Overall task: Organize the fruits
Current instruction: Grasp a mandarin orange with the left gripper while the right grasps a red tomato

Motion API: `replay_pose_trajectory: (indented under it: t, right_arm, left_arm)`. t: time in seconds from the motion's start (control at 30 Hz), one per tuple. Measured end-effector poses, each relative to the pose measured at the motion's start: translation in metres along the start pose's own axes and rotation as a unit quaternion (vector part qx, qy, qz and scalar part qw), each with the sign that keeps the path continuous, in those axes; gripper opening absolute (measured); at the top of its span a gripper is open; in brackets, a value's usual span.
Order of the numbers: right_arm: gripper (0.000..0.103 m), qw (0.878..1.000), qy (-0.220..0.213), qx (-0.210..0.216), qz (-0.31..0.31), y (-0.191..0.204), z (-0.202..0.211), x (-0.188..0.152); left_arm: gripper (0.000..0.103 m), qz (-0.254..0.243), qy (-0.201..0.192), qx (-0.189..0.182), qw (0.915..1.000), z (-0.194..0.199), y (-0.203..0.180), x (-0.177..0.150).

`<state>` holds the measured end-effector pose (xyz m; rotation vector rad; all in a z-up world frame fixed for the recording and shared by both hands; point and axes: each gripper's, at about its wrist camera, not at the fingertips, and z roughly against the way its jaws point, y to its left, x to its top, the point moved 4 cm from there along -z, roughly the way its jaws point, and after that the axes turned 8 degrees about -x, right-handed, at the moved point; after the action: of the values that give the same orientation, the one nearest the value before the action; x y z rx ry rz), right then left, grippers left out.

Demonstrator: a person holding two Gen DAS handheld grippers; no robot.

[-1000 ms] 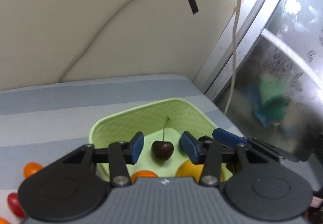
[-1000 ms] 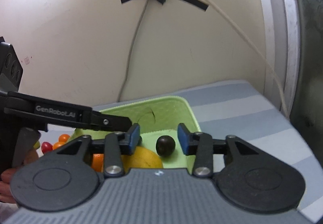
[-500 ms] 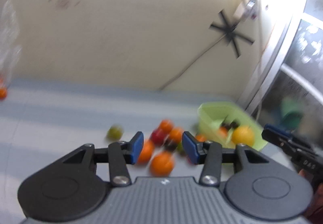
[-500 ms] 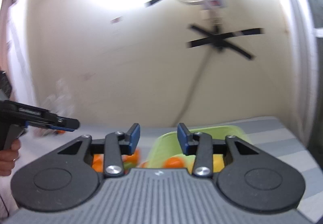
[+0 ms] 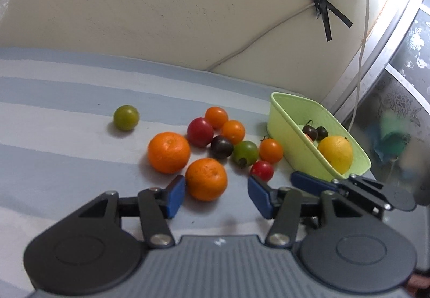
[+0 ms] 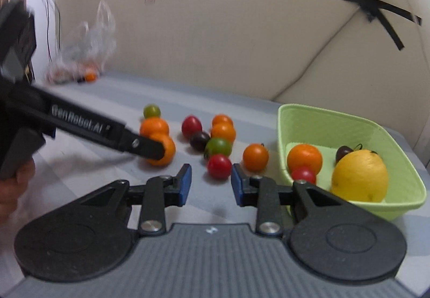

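Both hand-held grippers have swung from the green basket (image 5: 295, 120) to the loose fruit. Left hand-held gripper (image 5: 216, 194) opens beside an orange (image 5: 206, 178) at lower centre; right hand-held gripper (image 6: 211, 183) is empty, jaws apart.

Both handheld tools look alike: the left gripper (image 5: 216, 194) and right gripper (image 6: 211, 181) each have a ribbed grey body, two round black housings, black linkage arms with silver screws and blue rubber pads (image 5: 174, 195). White "GenRobot.AI" lettering runs along the left one's finger.
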<state>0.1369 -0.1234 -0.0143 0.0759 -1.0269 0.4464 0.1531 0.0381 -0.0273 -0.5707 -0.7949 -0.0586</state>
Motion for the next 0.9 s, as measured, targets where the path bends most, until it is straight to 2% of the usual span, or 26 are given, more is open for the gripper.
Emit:
replay_pose_trajectory:
  t: [0.17,0.23,0.3,0.33,0.67,0.7,0.77,0.9]
  right_arm:
    - [0.034,0.998,-0.010,-0.025,0.058,0.011,-0.016,0.000]
    - [0.033,0.997,-0.008,-0.028,0.073,0.016,-0.022,-0.002]
    - [0.033,0.995,-0.010,-0.042,0.088,0.020,-0.026,-0.003]
    - [0.033,0.994,-0.011,-0.048,0.095,0.021,-0.027,-0.003]
    - [0.031,0.992,-0.008,-0.055,0.114,0.022,-0.033,0.000]
    - [0.026,0.991,-0.008,-0.058,0.117,0.021,-0.034,0.000]
    - [0.026,0.992,-0.010,-0.055,0.116,0.020,-0.033,-0.002]
    - [0.026,0.993,-0.051,-0.052,0.087,0.013,0.000,-0.005]
  left_arm:
    - [0.054,-0.009,-0.003,0.007,0.9999,-0.010,0.001,-0.001]
    - [0.051,-0.019,-0.007,0.012,0.9997,-0.010,-0.001,-0.002]
    - [0.039,-0.031,-0.013,0.024,0.9991,-0.010,-0.001,-0.004]
    - [0.037,-0.036,-0.015,0.030,0.9988,-0.009,0.000,-0.004]
    - [0.036,-0.017,-0.017,0.008,0.9997,0.011,-0.005,-0.022]
    - [0.036,-0.016,-0.017,0.007,0.9997,0.014,-0.005,-0.024]
    - [0.036,-0.013,-0.018,0.008,0.9997,0.020,-0.005,-0.028]
    - [0.036,-0.008,-0.021,-0.007,0.9997,0.028,-0.013,-0.026]
